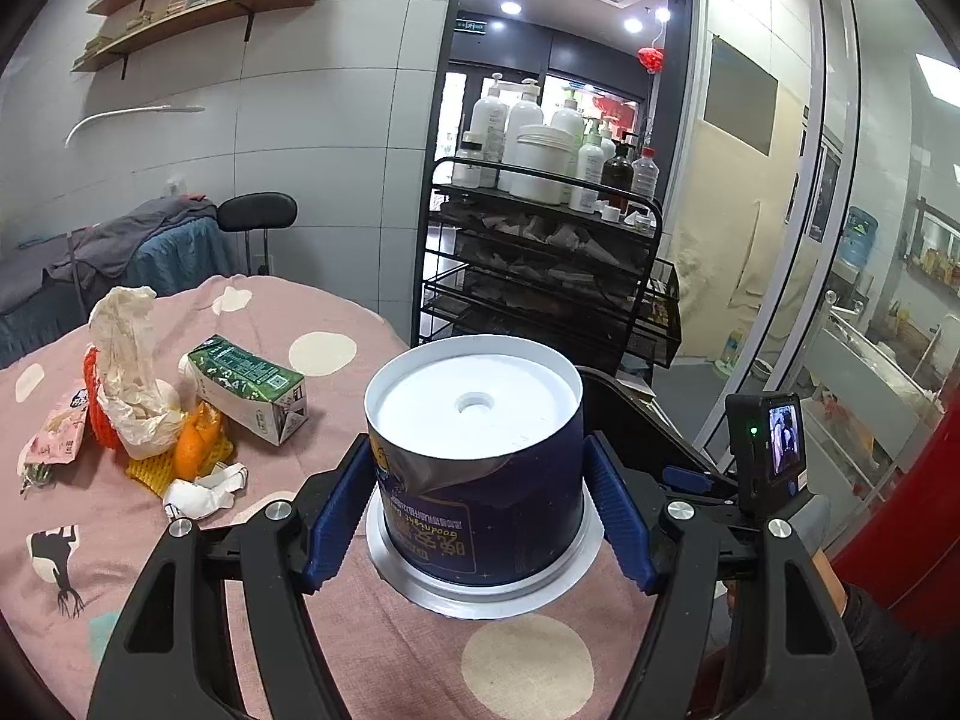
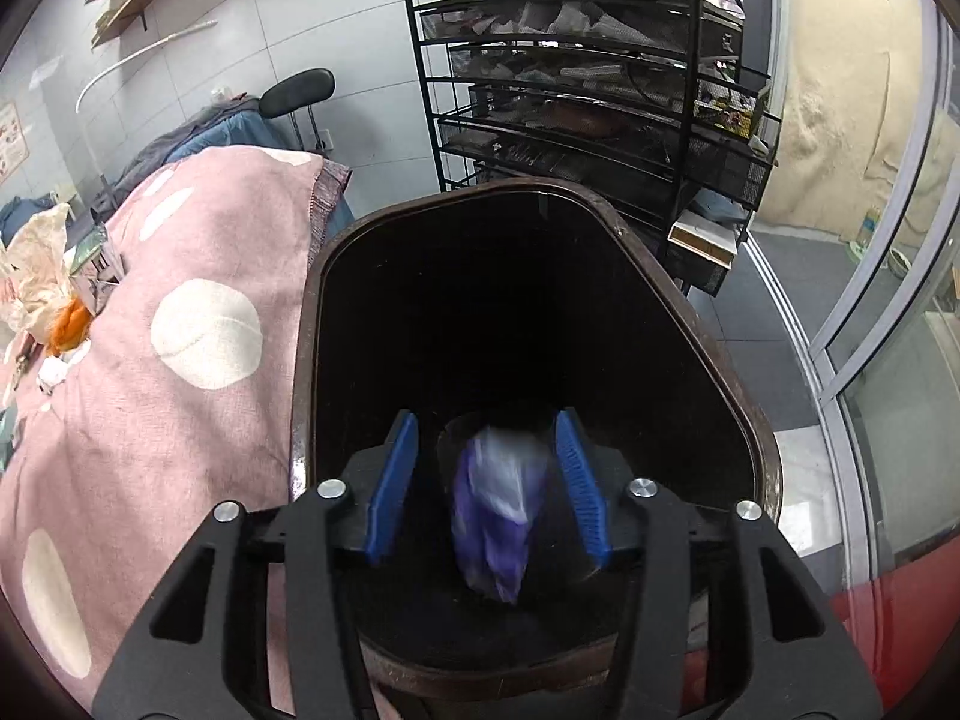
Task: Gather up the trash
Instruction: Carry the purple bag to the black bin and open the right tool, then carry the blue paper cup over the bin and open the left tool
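Observation:
My left gripper is closed around an upside-down dark blue paper cup with a white base, standing on the pink spotted tablecloth. A trash pile lies to its left: a green carton, crumpled tissue, orange peel, yellow foam net and a pink wrapper. My right gripper is open above a dark brown bin. A blurred purple-white wrapper is between the fingers, loose, falling into the bin.
A black wire cart with white bottles stands behind the table; it also shows in the right wrist view. A stool and a covered bed sit at the left. A glass partition runs along the right.

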